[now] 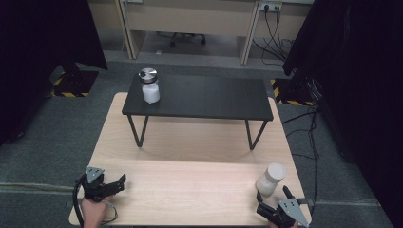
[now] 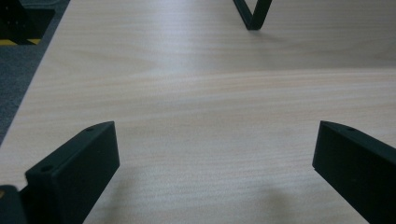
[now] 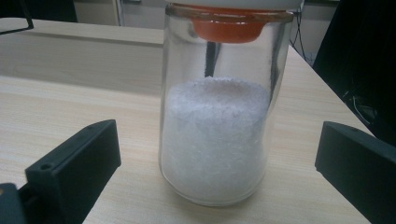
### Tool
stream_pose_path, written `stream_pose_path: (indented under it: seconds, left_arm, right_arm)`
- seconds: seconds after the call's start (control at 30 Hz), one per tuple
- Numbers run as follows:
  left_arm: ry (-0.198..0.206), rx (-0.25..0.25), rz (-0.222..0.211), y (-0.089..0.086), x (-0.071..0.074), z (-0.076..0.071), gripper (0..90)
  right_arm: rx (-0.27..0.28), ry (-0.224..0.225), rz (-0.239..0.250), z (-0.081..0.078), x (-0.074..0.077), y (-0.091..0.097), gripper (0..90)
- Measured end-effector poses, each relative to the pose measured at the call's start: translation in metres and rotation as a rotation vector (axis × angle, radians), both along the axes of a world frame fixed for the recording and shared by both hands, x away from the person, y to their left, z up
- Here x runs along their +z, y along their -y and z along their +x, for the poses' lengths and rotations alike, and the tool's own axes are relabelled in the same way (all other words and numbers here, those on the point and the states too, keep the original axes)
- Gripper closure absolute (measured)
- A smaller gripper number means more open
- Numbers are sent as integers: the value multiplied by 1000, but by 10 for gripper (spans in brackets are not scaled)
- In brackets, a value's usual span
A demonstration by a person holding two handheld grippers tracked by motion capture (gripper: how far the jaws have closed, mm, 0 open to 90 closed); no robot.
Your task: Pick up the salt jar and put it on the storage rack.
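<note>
A glass jar of white grains with a white lid [image 1: 271, 178] stands upright near the wooden table's front right corner. In the right gripper view the jar [image 3: 215, 130] rises just ahead of the two spread jaws, with an orange seal under its lid. My right gripper [image 1: 273, 194] is open, just behind the jar and apart from it. A second jar with a metal lid [image 1: 150, 86] stands on the left end of the black raised shelf [image 1: 214, 97]. My left gripper [image 1: 119, 182] is open at the front left, over bare wood [image 2: 210, 121].
The black shelf stands on thin legs [image 1: 138, 133] across the back half of the wooden table [image 1: 190, 185]. Dark curtains hang on both sides. Cables [image 1: 311, 137] trail over the floor to the right. An office chair base [image 1: 187, 38] and desks stand behind.
</note>
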State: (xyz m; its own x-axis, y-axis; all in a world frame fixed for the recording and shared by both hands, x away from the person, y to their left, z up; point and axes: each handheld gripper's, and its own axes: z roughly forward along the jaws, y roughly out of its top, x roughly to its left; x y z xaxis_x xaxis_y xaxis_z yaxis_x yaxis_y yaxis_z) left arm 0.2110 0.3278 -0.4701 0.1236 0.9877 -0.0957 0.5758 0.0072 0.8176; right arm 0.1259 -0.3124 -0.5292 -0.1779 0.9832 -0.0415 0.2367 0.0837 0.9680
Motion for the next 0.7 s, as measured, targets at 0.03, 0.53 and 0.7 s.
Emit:
stream_pose_path:
  seconds: [0.03,0.53,0.7]
  left_arm:
    - [1,0,0,0,0,0,0]
    - [3,-2,17,3,-3,-1,0]
    - [9,-2,25,4,-4,-3,0]
  right_arm:
    - [0,0,0,0,0,0,3]
    - [-3,6,-2,-1,-1,-1,3]
    - [-4,5,-4,-1,-1,-1,3]
